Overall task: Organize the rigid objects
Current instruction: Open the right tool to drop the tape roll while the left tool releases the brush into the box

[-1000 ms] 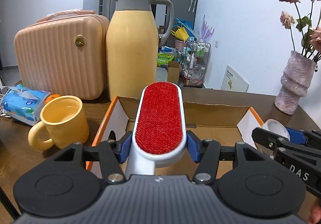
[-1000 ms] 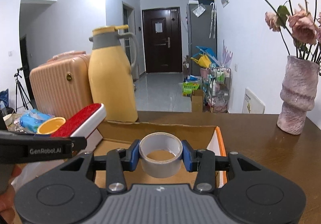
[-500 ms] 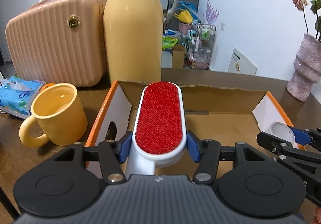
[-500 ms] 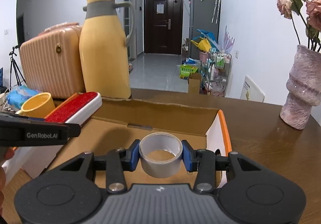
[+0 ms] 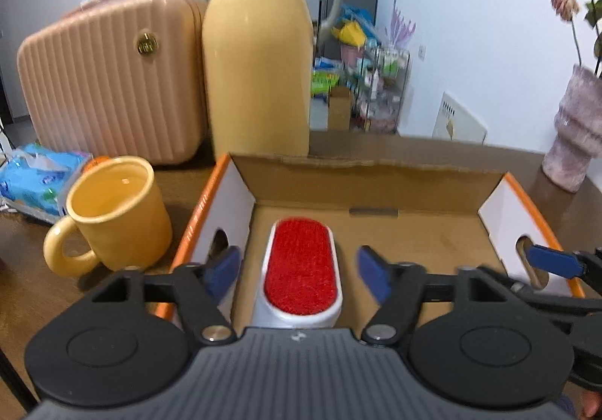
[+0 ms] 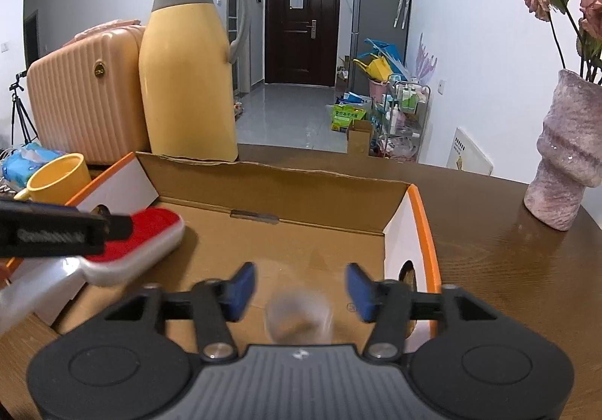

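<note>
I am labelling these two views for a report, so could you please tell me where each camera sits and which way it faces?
Left wrist: on the left gripper, facing forward and down into the cardboard box; its opening jaws flank the lint brush, apart from it; the right gripper's finger shows at right.
Right wrist: on the right gripper, facing the same box; its opening jaws stand clear of the blurred tape roll; the left gripper's finger crosses at left.
Shared: box, brush, yellow mug, thermos jug, vase.

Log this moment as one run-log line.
left tongs: opening, lint brush released in cardboard box | right tongs: opening, tape roll dropping, blurred
</note>
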`<state>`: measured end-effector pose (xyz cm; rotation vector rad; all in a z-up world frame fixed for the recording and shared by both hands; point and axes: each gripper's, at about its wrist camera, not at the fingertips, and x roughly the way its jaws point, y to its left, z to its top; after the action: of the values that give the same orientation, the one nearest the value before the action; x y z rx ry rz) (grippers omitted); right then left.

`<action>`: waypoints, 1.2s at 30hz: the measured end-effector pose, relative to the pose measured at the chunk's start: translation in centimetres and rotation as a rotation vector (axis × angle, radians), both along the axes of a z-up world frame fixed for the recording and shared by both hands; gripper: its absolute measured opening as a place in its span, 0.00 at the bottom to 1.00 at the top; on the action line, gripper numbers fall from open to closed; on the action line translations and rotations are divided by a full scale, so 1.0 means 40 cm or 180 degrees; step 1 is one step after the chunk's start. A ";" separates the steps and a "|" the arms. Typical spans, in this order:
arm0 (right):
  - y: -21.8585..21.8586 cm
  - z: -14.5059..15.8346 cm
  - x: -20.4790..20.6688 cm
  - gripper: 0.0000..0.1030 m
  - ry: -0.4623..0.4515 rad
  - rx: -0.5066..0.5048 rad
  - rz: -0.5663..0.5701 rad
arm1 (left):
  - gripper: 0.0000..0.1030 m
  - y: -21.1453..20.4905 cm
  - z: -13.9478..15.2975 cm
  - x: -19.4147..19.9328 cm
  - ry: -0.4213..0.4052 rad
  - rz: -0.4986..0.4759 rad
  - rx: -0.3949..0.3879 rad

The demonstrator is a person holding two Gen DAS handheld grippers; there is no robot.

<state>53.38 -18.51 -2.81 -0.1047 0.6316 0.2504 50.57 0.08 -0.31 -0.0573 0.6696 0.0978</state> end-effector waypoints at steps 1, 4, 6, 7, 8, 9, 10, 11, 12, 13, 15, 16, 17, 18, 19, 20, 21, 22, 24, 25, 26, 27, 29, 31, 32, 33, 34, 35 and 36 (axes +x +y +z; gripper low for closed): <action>0.000 0.000 -0.002 0.82 -0.0018 -0.0018 -0.0015 | 0.85 0.001 0.007 -0.006 -0.0056 0.0025 0.0025; -0.002 0.007 -0.005 0.96 -0.0065 -0.0046 -0.0055 | 0.99 0.006 0.028 -0.021 -0.0206 0.0056 0.0042; -0.004 0.007 -0.006 0.99 -0.0068 -0.0046 -0.0083 | 1.00 0.007 0.039 -0.029 -0.0269 0.0066 0.0038; -0.006 0.007 -0.007 1.00 -0.0060 -0.0037 -0.0086 | 1.00 0.006 0.043 -0.032 -0.0289 0.0058 0.0030; -0.006 0.006 -0.007 1.00 -0.0046 -0.0031 -0.0083 | 1.00 0.006 0.046 -0.035 -0.0309 0.0049 0.0021; -0.007 0.005 -0.007 1.00 -0.0036 -0.0036 -0.0087 | 1.00 0.006 0.047 -0.037 -0.0324 0.0048 0.0018; -0.008 0.005 -0.008 1.00 -0.0034 -0.0044 -0.0096 | 1.00 0.005 0.049 -0.038 -0.0335 0.0050 0.0016; -0.009 0.006 -0.009 1.00 -0.0033 -0.0037 -0.0102 | 1.00 0.006 0.050 -0.040 -0.0342 0.0052 0.0010; -0.011 0.008 -0.008 1.00 -0.0031 -0.0019 -0.0102 | 1.00 0.006 0.050 -0.041 -0.0350 0.0050 -0.0001; -0.014 0.011 -0.009 1.00 -0.0033 0.0001 -0.0100 | 1.00 0.006 0.050 -0.041 -0.0357 0.0048 -0.0009; -0.018 0.017 -0.016 1.00 -0.0054 0.0024 -0.0103 | 1.00 0.006 0.050 -0.049 -0.0368 0.0064 0.0010; -0.020 0.021 -0.021 1.00 -0.0068 0.0030 -0.0099 | 1.00 0.007 0.049 -0.054 -0.0379 0.0075 0.0020; -0.022 0.024 -0.026 1.00 -0.0086 0.0038 -0.0099 | 1.00 0.010 0.050 -0.063 -0.0393 0.0078 0.0020; -0.022 0.029 -0.031 1.00 -0.0103 0.0044 -0.0100 | 1.00 0.013 0.050 -0.069 -0.0402 0.0080 0.0014; -0.024 0.033 -0.036 1.00 -0.0120 0.0052 -0.0100 | 1.00 0.017 0.052 -0.077 -0.0412 0.0092 0.0008; -0.024 0.037 -0.042 1.00 -0.0140 0.0064 -0.0097 | 1.00 0.022 0.055 -0.087 -0.0428 0.0103 0.0006; -0.025 0.041 -0.049 1.00 -0.0159 0.0077 -0.0087 | 1.00 0.027 0.058 -0.096 -0.0446 0.0119 0.0007; -0.026 0.044 -0.056 1.00 -0.0175 0.0082 -0.0078 | 1.00 0.031 0.060 -0.106 -0.0465 0.0133 0.0000; -0.028 0.048 -0.074 1.00 -0.0207 0.0079 -0.0063 | 1.00 0.041 0.065 -0.125 -0.0490 0.0147 -0.0018; -0.029 0.050 -0.086 1.00 -0.0225 0.0087 -0.0053 | 1.00 0.043 0.066 -0.136 -0.0502 0.0154 -0.0018; -0.033 0.053 -0.096 1.00 -0.0241 0.0100 -0.0050 | 1.00 0.045 0.067 -0.147 -0.0517 0.0164 -0.0015; -0.037 0.057 -0.107 1.00 -0.0265 0.0119 -0.0055 | 1.00 0.046 0.068 -0.160 -0.0536 0.0181 -0.0010; -0.044 0.064 -0.132 1.00 -0.0306 0.0155 -0.0064 | 1.00 0.048 0.071 -0.186 -0.0571 0.0203 0.0001; -0.051 0.074 -0.164 1.00 -0.0358 0.0186 -0.0064 | 1.00 0.051 0.074 -0.213 -0.0599 0.0208 -0.0015; -0.055 0.080 -0.181 1.00 -0.0388 0.0206 -0.0067 | 1.00 0.053 0.076 -0.226 -0.0609 0.0204 -0.0029; -0.058 0.085 -0.198 1.00 -0.0413 0.0222 -0.0071 | 1.00 0.055 0.077 -0.240 -0.0624 0.0197 -0.0046; -0.061 0.089 -0.217 1.00 -0.0444 0.0243 -0.0075 | 1.00 0.056 0.078 -0.253 -0.0635 0.0191 -0.0054; -0.064 0.092 -0.239 1.00 -0.0482 0.0258 -0.0075 | 1.00 0.056 0.079 -0.268 -0.0650 0.0187 -0.0059; -0.065 0.094 -0.255 1.00 -0.0514 0.0263 -0.0075 | 1.00 0.055 0.080 -0.282 -0.0662 0.0188 -0.0060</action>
<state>43.17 -21.09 0.96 -0.0374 0.4611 0.2424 39.27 2.29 2.90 -0.1039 0.4611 0.1403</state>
